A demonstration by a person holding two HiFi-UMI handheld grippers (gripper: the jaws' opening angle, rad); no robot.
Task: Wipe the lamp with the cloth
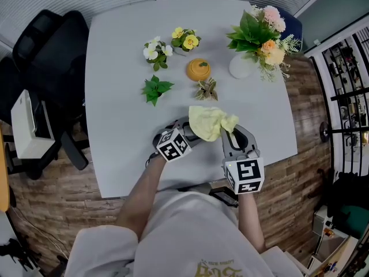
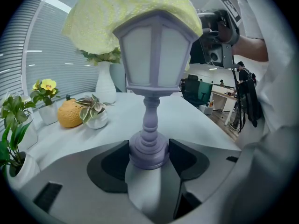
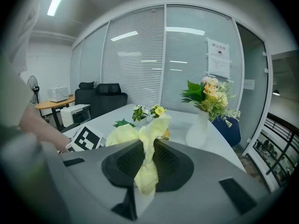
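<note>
A pale lilac lantern-shaped lamp [image 2: 155,55] stands upright in the left gripper view, its round base [image 2: 148,149] clamped between the jaws of my left gripper [image 2: 148,158]. A yellow cloth [image 2: 126,8] drapes over the lamp's top. In the head view the cloth [image 1: 209,122] covers the lamp near the table's front edge. My left gripper [image 1: 183,133] sits at its left and my right gripper [image 1: 228,130] at its right. The right gripper [image 3: 145,161] is shut on a fold of the cloth [image 3: 145,146].
On the grey table [image 1: 121,68] stand small potted flowers [image 1: 157,51], a leafy plant [image 1: 154,89], an orange pumpkin ornament [image 1: 198,69], a small succulent [image 1: 207,89] and a white vase of flowers [image 1: 259,39]. A black chair [image 1: 49,45] stands at the left.
</note>
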